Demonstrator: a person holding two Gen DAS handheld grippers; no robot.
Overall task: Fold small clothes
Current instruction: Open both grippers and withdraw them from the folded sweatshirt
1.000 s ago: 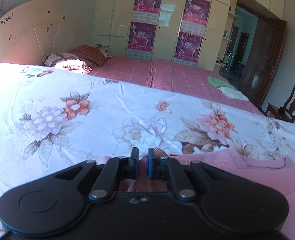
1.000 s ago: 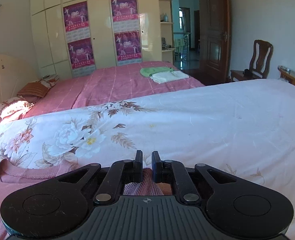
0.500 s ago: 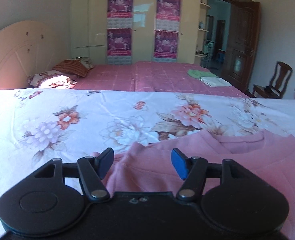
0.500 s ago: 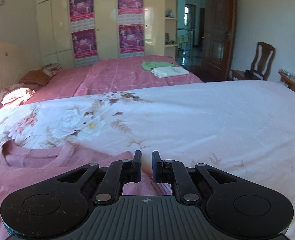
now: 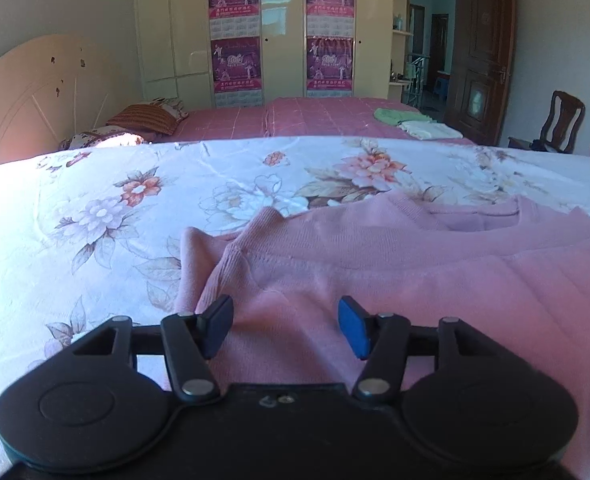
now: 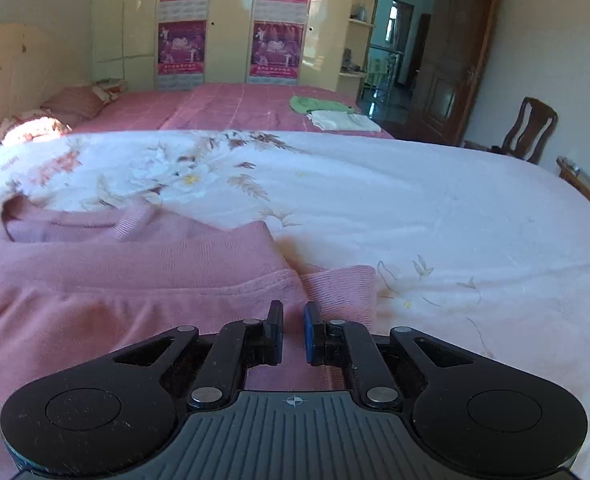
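Your left hand-held gripper (image 5: 285, 330), jaws now wide apart, has just released the pink sweater (image 5: 395, 280) lying folded on the floral bed (image 5: 95, 208), while your right hand-held gripper (image 6: 293, 332), nearly closed, seems to hold nothing.

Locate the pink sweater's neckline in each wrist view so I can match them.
Left wrist: the neckline of the pink sweater sits right of centre, at mid-height.
Right wrist: the neckline sits at the left edge, at mid-height.
Shared landmark: the green cloth on the far pink bed.
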